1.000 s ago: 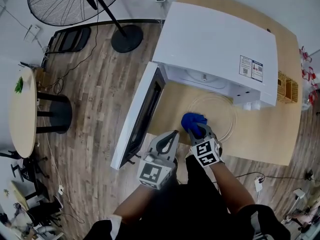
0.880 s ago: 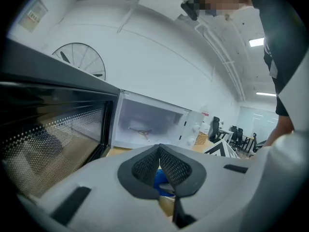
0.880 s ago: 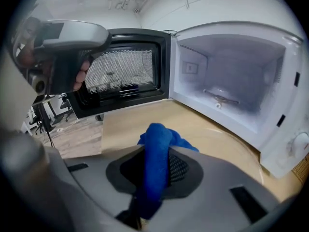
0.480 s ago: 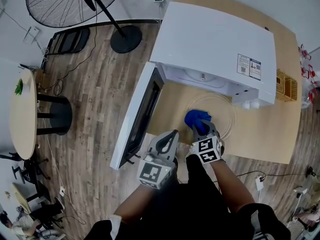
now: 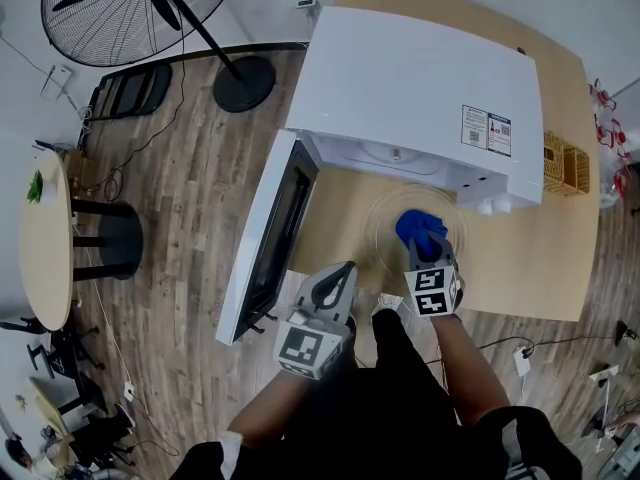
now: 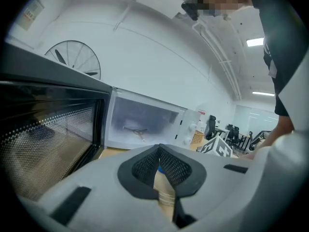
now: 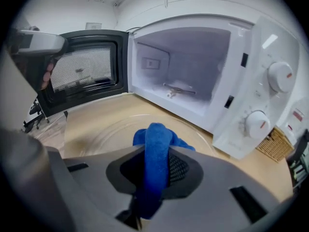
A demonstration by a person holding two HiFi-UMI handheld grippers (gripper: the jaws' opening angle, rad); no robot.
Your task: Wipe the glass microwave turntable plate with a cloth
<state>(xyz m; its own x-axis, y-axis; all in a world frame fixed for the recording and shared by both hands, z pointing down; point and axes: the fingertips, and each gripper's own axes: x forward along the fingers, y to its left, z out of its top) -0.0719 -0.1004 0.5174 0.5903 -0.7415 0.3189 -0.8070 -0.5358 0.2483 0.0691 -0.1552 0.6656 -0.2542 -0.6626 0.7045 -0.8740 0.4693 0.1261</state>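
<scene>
While the right gripper (image 5: 430, 255) has its jaws pinching the cloth (image 5: 419, 227) on the plate (image 5: 377, 231) on the bench (image 5: 522, 268), I'd press flat and circle out to the rim; left gripper (image 5: 344, 270) jaws closed, empty

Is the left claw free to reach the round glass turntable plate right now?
Probably yes: the left claw, shut and empty, sits beside the clear round glass turntable plate, only bare tabletop between. The right claw holds a blue cloth on its right part.

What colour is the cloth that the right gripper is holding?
Bright blue. The cloth shows best in the right gripper view.
</scene>
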